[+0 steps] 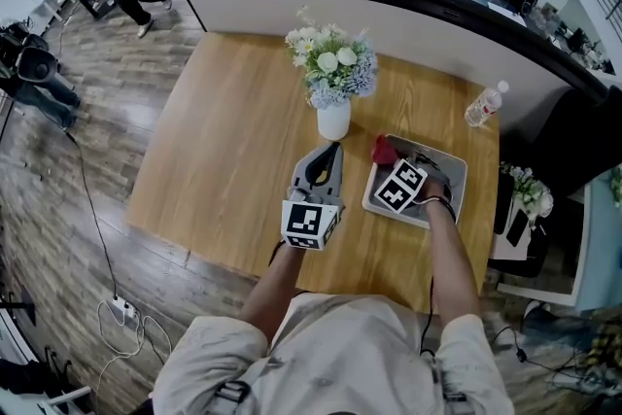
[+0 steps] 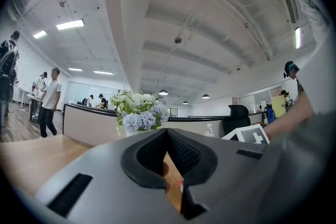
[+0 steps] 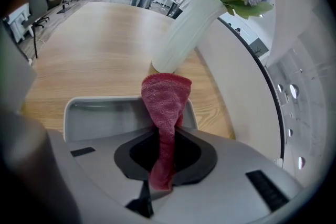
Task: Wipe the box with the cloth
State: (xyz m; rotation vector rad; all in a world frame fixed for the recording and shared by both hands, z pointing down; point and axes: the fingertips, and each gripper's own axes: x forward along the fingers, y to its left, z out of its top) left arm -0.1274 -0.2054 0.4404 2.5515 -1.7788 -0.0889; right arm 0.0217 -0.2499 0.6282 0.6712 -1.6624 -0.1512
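A red cloth [image 3: 166, 102] sticks out from between the jaws of my right gripper [image 3: 167, 134], which is shut on it. In the head view the cloth [image 1: 383, 151] hangs over the far left corner of the shallow grey box [image 1: 455, 172], and the right gripper [image 1: 391, 160] sits above the box. The box's near rim [image 3: 100, 105] lies just under the cloth. My left gripper [image 1: 333, 151] rests to the left of the box and points at the vase. Its jaws [image 2: 167, 132] meet with nothing between them.
A white vase [image 1: 333, 120] of pale flowers [image 1: 332, 63] stands just beyond both grippers on the wooden table [image 1: 224, 141]. A plastic water bottle [image 1: 484, 104] stands at the table's far right. A curved counter [image 1: 389, 10] backs the table. People walk far off.
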